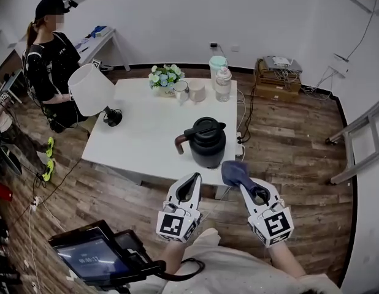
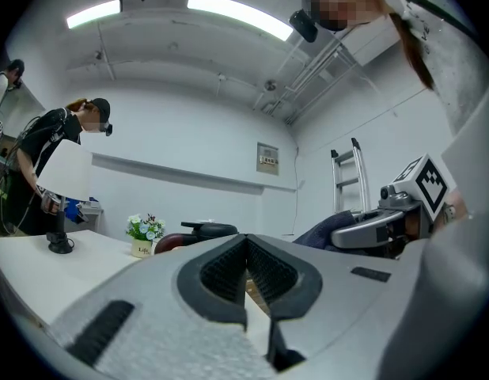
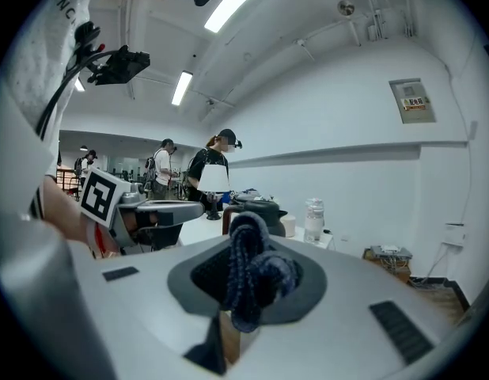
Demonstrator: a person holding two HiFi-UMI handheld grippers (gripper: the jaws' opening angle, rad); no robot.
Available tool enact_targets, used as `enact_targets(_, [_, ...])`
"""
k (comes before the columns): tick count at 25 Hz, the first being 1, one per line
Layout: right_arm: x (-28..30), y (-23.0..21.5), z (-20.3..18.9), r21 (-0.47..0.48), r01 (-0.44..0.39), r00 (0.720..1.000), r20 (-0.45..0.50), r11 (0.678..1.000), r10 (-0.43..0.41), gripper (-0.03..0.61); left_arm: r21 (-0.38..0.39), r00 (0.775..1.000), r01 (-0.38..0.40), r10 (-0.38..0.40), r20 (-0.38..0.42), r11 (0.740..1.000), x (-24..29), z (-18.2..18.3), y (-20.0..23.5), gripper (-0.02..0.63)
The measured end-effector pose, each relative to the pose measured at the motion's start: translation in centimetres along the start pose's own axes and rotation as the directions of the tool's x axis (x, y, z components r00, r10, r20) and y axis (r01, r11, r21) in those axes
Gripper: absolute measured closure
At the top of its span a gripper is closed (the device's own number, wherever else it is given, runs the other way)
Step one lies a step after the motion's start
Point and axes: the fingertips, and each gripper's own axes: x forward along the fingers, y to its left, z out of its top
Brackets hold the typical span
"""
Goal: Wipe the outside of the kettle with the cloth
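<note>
A black kettle with a brown handle stands on the white table near its front right edge; it also shows as a dark shape in the left gripper view and the kettle beyond the jaws in the right gripper view. My right gripper is shut on a dark blue cloth, which bunches between its jaws. It hangs just in front of the table edge, right of the kettle. My left gripper is shut and empty, below the kettle.
On the table's far side stand a flower pot, two cups and a clear jug; a white lamp is at the left. A person stands beyond the lamp. A ladder leans at the right.
</note>
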Motion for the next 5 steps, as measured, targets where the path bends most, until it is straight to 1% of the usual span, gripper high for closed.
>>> enact_targets(5, [-1.06,0.85,0.92,-0.028,-0.004,1.0,0.027,1.0,0.004,0.515,0.002,1.0,-0.007,0.007,-0.007,1.0,-1.21,0.23,-0.74,0.607])
